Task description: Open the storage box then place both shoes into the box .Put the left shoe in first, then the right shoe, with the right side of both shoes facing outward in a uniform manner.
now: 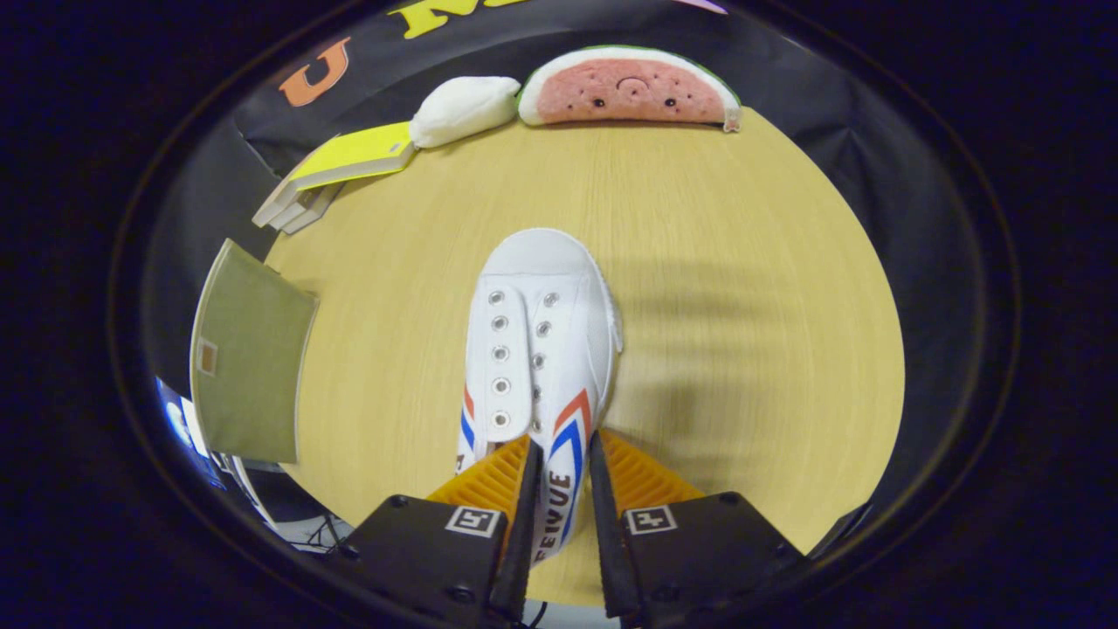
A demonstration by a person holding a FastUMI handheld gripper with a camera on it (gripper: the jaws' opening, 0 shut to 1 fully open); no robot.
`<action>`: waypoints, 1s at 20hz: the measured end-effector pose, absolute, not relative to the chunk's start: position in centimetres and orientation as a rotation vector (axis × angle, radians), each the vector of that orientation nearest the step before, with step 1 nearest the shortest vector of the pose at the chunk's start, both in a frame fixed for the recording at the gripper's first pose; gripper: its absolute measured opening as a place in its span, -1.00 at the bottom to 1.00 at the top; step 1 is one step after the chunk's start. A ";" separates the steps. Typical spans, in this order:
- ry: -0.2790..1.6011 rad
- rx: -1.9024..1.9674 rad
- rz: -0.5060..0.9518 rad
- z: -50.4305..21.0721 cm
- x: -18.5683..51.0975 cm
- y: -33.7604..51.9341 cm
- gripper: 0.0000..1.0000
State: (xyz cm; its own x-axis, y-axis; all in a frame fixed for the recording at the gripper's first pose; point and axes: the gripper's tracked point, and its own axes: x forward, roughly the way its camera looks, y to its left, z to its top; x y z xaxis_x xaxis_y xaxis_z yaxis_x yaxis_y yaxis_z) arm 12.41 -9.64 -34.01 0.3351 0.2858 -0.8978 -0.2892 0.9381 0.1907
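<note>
A pale wooden table [699, 262] runs to a black cloth wall, with a watermelon plush [629, 87], a white plush [463, 109] and a yellow book [349, 157] at the far edge. The gripper [561, 454] is closed narrow on the white shoe [533, 349], pinching its right side wall near the heel, toe pointing away. Keep the pinch firm and the shoe level while carrying — the heel is hidden by the fingers. At near left stands a green panel [249, 376], likely the box; whether it is open I cannot tell
</note>
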 end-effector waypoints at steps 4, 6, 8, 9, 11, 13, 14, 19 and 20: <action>1.203 0.087 0.363 -33.5 11.9 -9.3 -0.87; 1.216 0.150 0.371 -32.5 9.8 -7.9 -0.89; 1.212 0.221 0.376 -30.4 7.5 -6.2 -0.88; 1.206 0.252 0.377 -29.2 7.0 -5.1 -0.88; 1.186 0.297 0.371 -26.3 5.7 -2.9 -0.89; 1.158 0.327 0.355 -22.8 4.4 -0.3 -0.88; 1.143 0.334 0.356 -20.9 3.6 1.2 -0.89; 1.064 0.390 0.416 -12.4 0.7 11.2 -0.89; 1.062 0.402 0.432 -11.3 0.1 13.4 -0.89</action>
